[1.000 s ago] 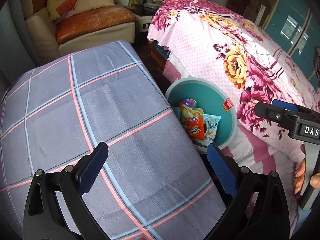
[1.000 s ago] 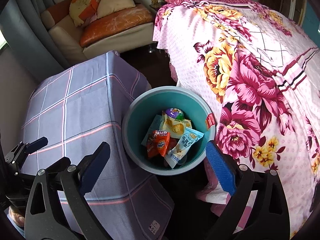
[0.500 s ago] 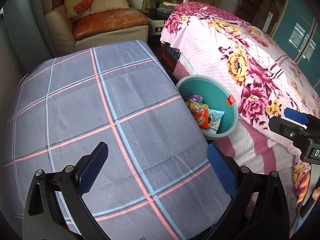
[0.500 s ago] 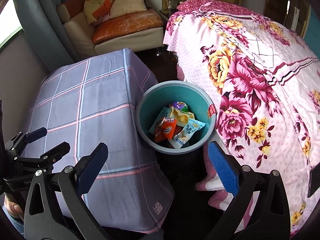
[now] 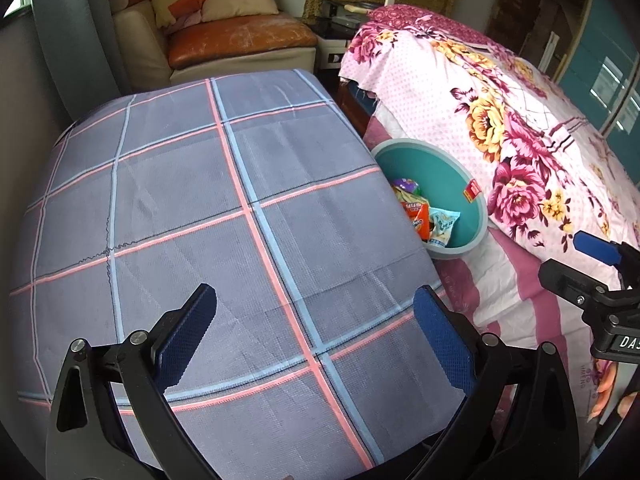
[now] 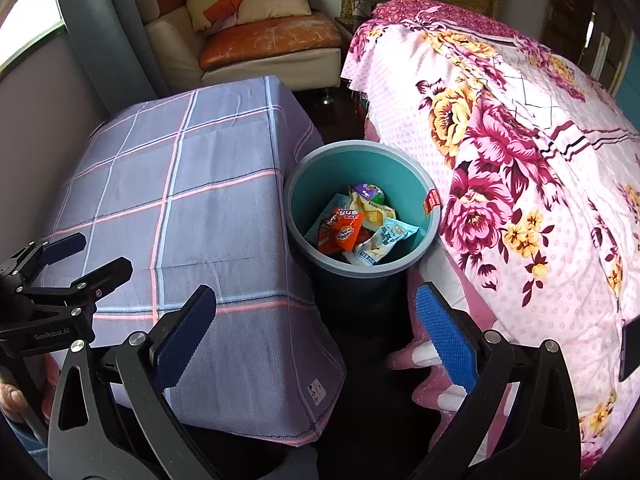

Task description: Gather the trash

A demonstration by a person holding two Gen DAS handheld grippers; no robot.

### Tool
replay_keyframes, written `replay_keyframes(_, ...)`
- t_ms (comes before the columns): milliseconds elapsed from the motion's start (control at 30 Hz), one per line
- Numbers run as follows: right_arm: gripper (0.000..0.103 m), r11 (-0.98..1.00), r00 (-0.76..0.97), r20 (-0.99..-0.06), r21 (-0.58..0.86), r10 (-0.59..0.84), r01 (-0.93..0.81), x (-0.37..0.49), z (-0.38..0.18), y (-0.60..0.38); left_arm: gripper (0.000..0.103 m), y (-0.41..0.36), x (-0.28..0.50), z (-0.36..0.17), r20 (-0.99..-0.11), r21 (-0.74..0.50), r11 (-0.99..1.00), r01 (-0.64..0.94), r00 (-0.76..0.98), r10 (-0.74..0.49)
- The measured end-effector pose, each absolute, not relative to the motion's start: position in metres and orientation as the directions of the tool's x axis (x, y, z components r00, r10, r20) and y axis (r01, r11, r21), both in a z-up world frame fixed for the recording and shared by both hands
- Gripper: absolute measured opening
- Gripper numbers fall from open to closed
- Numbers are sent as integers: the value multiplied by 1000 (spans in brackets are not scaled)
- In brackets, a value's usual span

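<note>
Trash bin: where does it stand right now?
In the right wrist view the trash bin stands centre frame on the floor, between the checked-cloth table and the floral bed.

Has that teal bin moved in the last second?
No. The teal bin stays wedged between the checked cloth and the floral bedspread; only the camera pulled back.

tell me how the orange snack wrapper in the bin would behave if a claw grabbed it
The orange snack wrapper looks crumpled and thin, so it would probably flop and crush rather than hold shape. It lies loosely atop other packets in the teal bin, so it likely lifts with little weight. Its glossy film may slip.
</note>
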State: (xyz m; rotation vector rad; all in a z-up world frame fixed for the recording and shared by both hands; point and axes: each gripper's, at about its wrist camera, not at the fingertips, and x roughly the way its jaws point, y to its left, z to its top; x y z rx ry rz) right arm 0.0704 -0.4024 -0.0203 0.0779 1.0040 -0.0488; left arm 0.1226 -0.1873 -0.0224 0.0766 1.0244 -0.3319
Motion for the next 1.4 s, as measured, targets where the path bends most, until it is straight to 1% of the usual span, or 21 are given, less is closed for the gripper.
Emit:
replay_keyframes(1000, 96, 997, 497, -868, 38, -4, 73, 89, -44, -396, 99, -173, 136, -50, -868, -95, 961, 260, 452, -208)
replay_keyframes(1400, 96, 997, 475, -880, 35, -4, 72, 102, -51, -395, 99, -170, 137, -46, -834, -75, 962, 262, 512, -205)
